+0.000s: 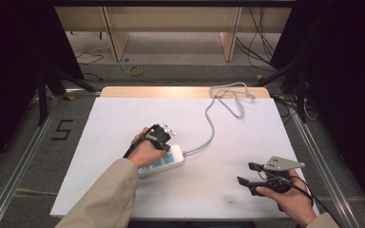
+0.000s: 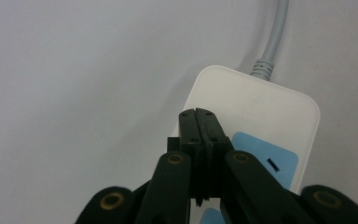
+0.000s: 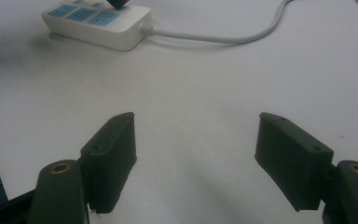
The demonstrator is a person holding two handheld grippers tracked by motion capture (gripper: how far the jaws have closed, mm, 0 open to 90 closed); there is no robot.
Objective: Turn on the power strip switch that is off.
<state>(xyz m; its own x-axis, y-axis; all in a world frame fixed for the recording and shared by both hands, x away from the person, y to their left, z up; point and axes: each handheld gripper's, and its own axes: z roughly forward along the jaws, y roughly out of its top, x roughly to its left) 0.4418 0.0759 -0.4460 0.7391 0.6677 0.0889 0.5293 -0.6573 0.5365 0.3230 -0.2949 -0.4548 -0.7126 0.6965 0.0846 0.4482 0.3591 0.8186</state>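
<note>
White plastic, rounded at the corners, is seen in one power strip (image 1: 164, 161) lying flat on the matte white table (image 1: 123, 118), left of centre. Its long axis is set slantwise, the cable end pointed toward the far right, where one pale grey cord (image 1: 211, 124) is led off in a curve to a loose coil at the far edge. Pale blue socket panels are carried on its top face. The left gripper (image 2: 198, 114) is held over the strip's cable end, jaws pressed fully together with nothing clamped between them. The right gripper (image 3: 196, 154) is kept well apart near the right edge, jaws spread wide and empty.
</note>
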